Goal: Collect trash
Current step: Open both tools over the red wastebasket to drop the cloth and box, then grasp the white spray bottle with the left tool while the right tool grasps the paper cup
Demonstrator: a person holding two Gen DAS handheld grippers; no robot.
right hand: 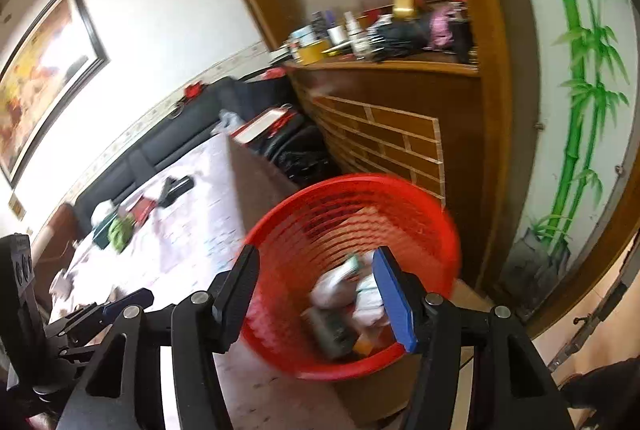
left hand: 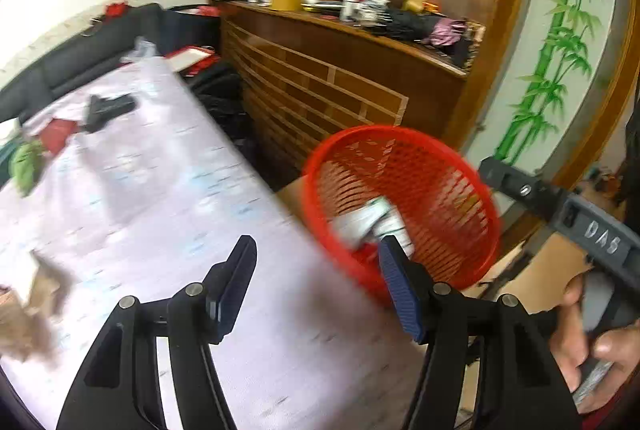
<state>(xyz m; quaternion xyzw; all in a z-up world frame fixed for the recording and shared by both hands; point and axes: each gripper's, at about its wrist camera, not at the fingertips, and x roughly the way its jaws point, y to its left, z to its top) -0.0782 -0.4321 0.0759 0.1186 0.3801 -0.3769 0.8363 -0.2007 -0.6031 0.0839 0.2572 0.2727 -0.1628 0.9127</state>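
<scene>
I am holding both grippers, left [left hand: 316,262] and right [right hand: 316,272], with fingers wide and empty. Beyond my right fingers, the red basket [right hand: 448,230] is holding collected trash [right hand: 348,294]; brown scraps [left hand: 36,306] left of my left fingers are likely awaiting the next grasp.

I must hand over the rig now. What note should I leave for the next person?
Left gripper: open, empty, over the table edge.
Right gripper: open, empty, at the red basket.
Done: several crumpled wrappers lie in the basket.
Left: brown paper scrap at the near left of the table, and a green item and a red item further back, if those are trash.
</scene>
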